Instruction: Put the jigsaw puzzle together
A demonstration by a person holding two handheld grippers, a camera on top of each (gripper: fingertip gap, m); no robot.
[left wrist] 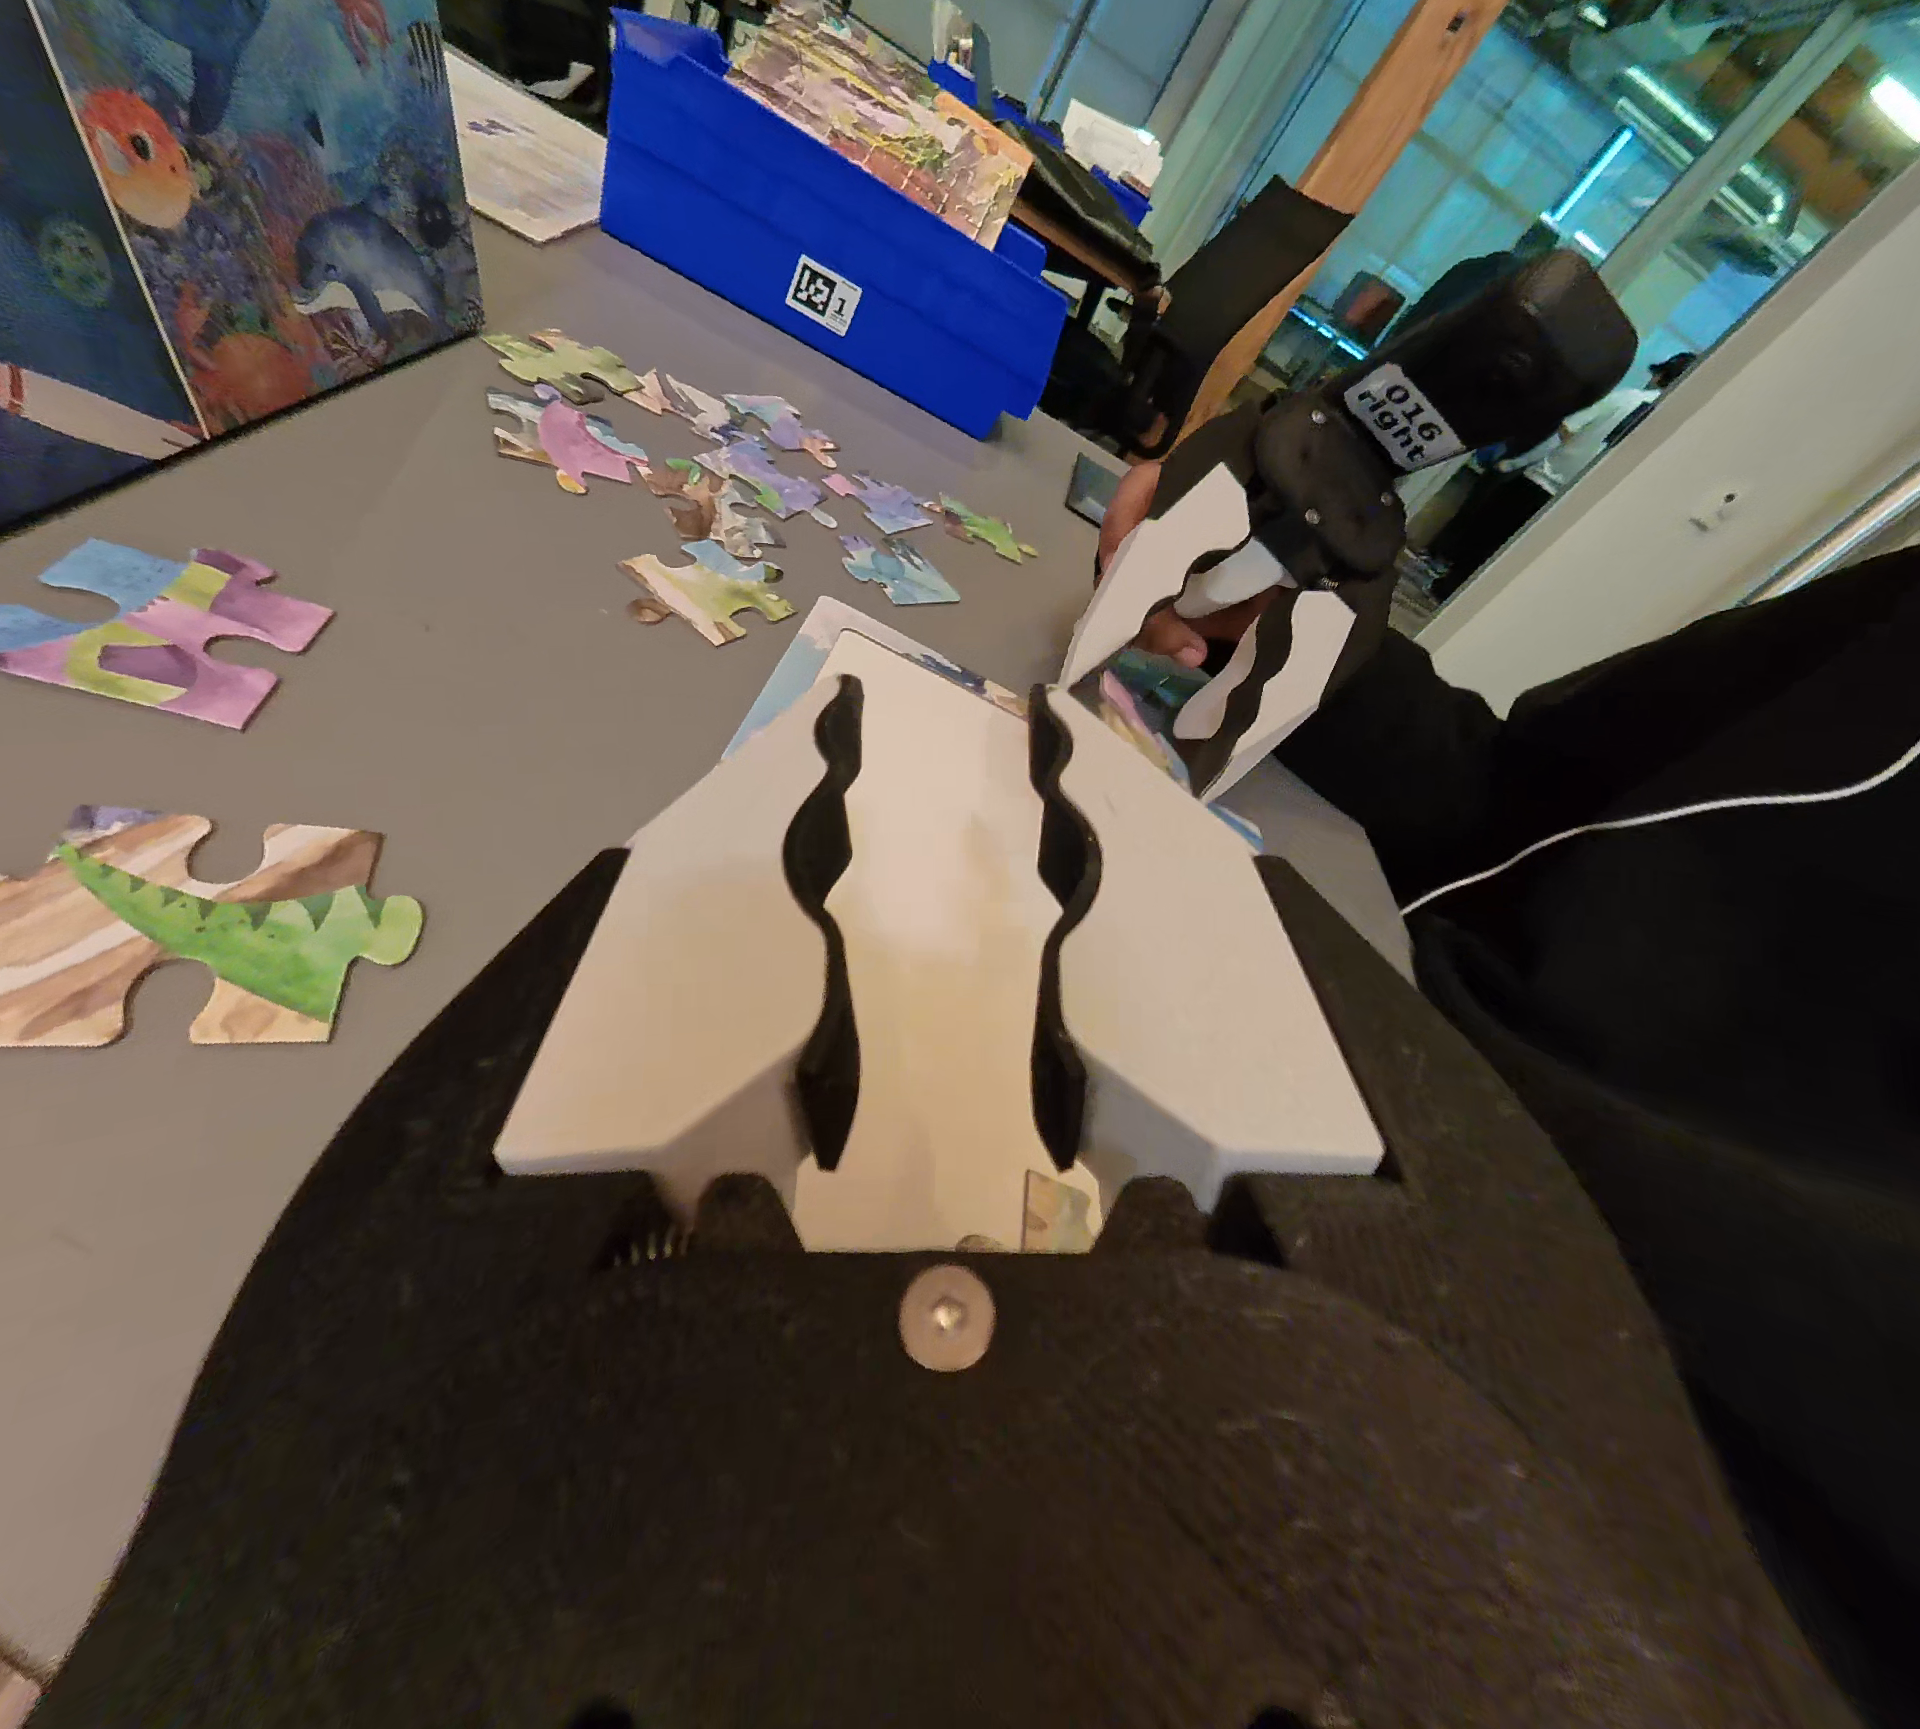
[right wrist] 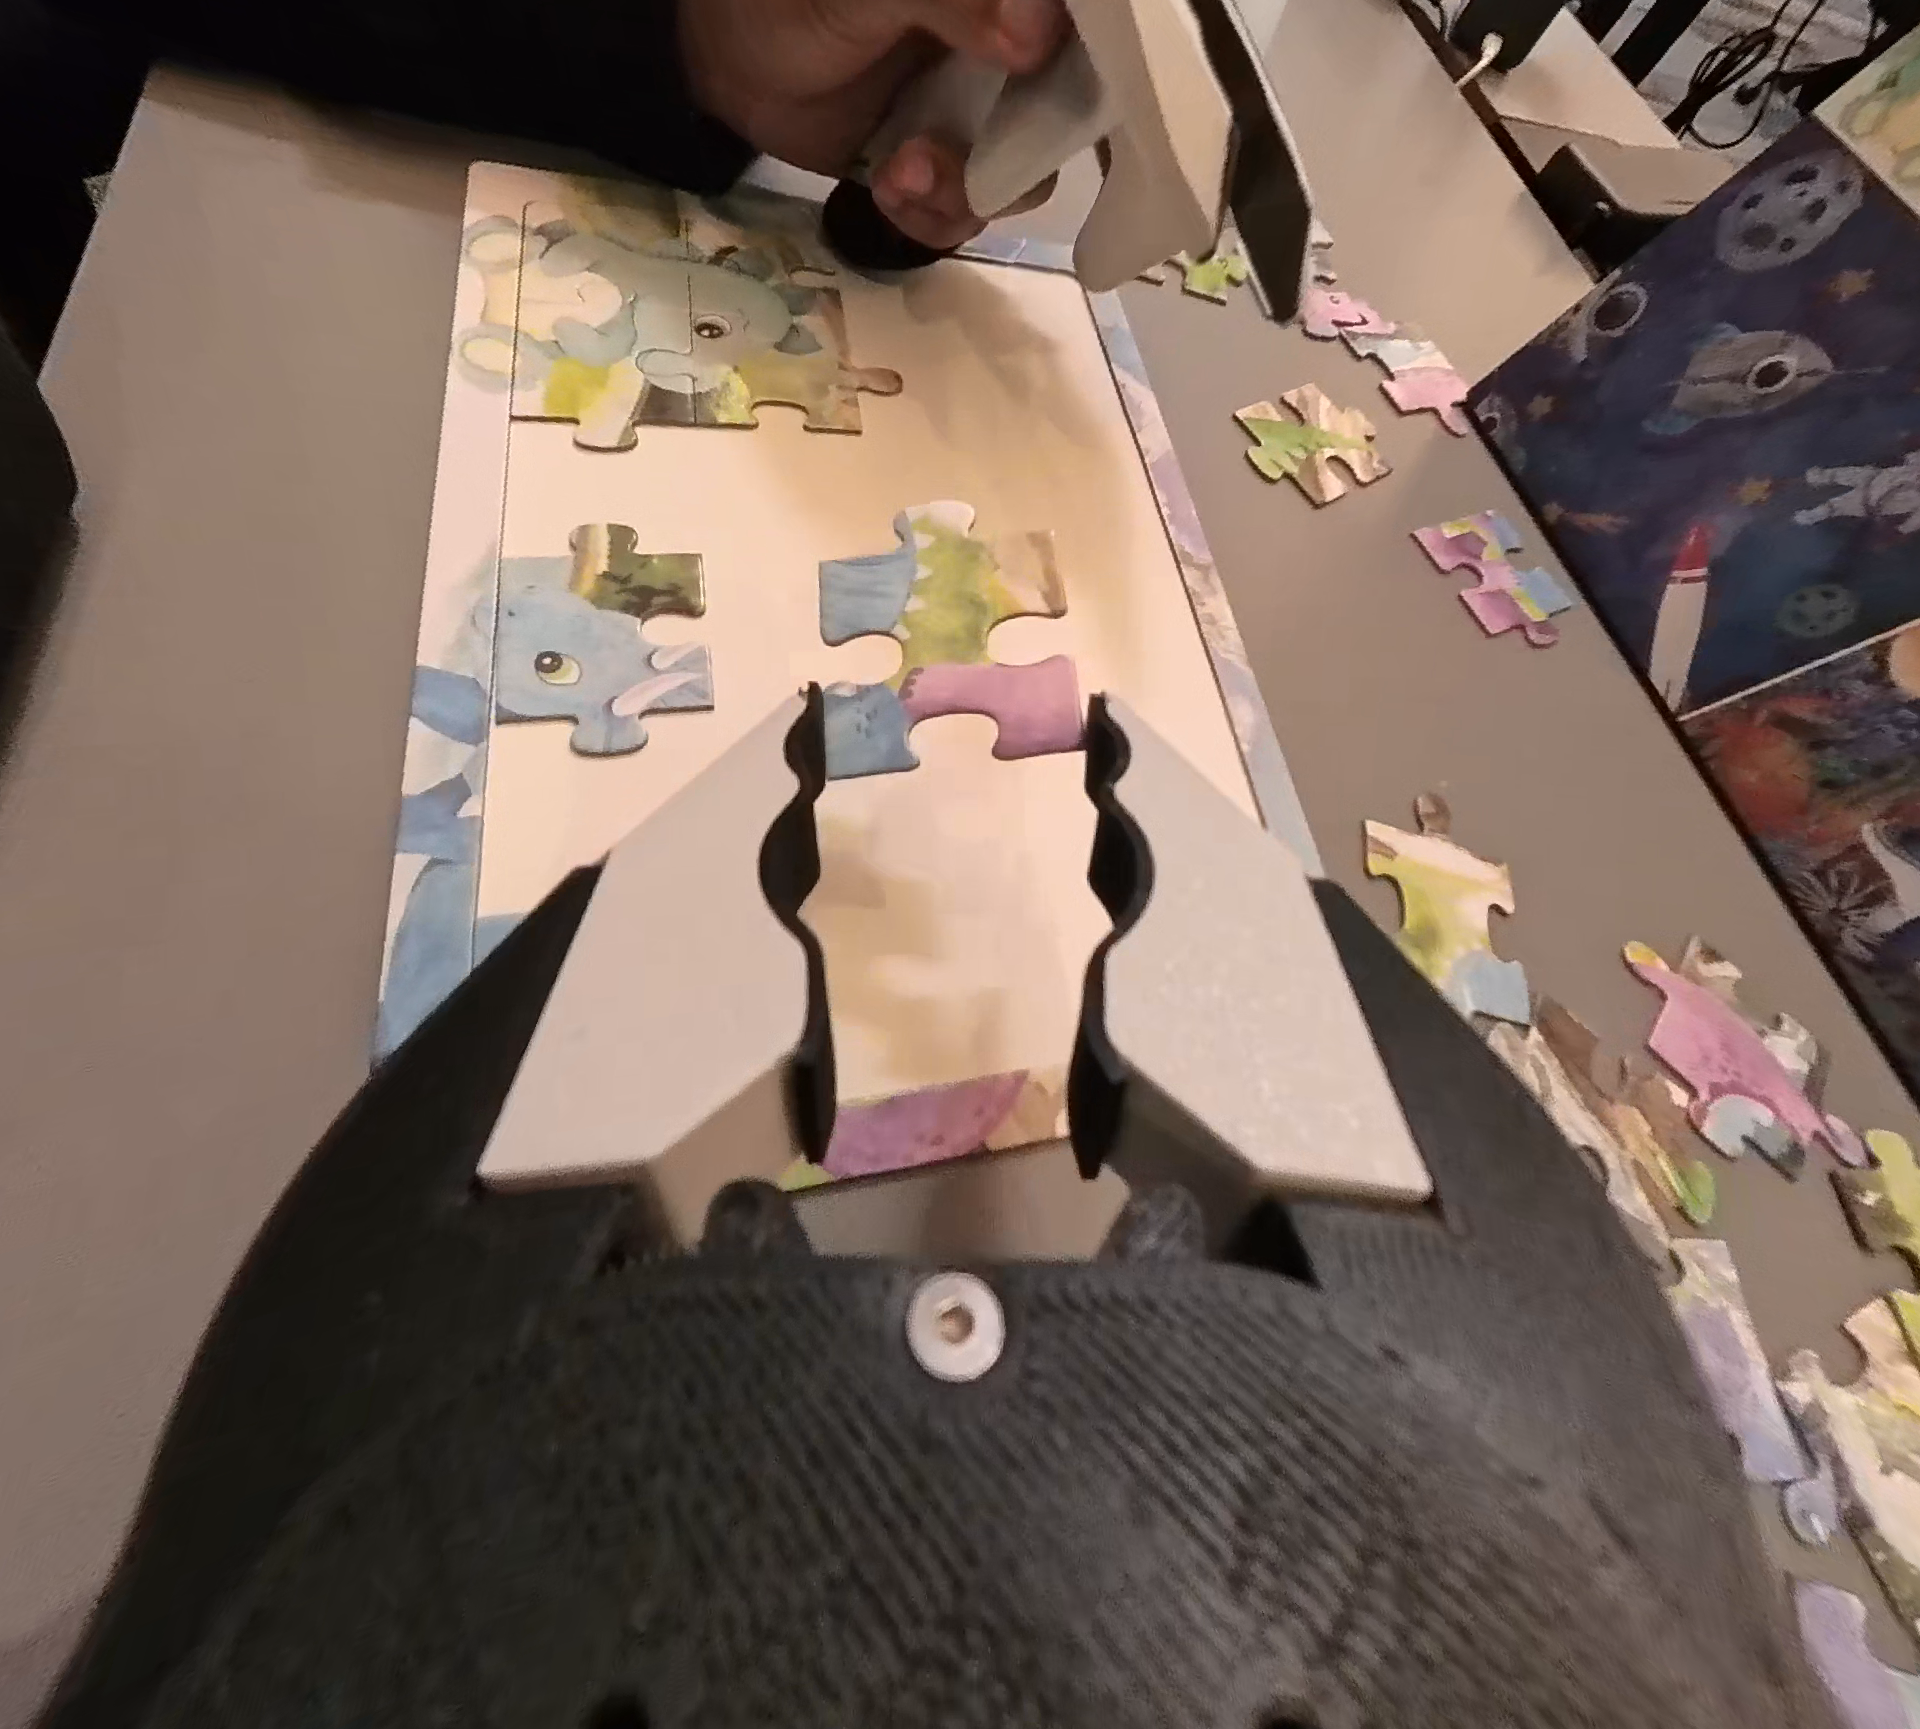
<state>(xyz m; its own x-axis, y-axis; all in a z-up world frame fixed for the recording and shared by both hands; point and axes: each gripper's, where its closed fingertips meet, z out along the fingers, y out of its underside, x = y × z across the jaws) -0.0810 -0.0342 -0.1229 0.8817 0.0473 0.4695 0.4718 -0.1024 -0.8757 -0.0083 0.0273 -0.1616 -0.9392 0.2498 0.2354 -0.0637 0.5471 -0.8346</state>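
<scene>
two hand-held grippers [right wrist: 951, 713] [left wrist: 945, 692], one puzzle tray [right wrist: 1195, 536].

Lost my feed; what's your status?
Both grippers open: right gripper at a loose piece in the tray, left gripper empty above it. Corner pieces joined. Nothing blocking.

Blue bin [left wrist: 790, 245], grey table [left wrist: 468, 692], pastel puzzle pieces [left wrist: 727, 474]

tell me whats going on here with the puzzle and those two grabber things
A person is assembling a jigsaw in a puzzle tray using two handheld grippers. The right gripper, open, sits at the near edge of a green and purple piece lying loose in the tray. The left gripper, also open and empty, hovers over the tray's far end. A few joined pieces fill one corner; most loose pieces still lie on the table.
</scene>
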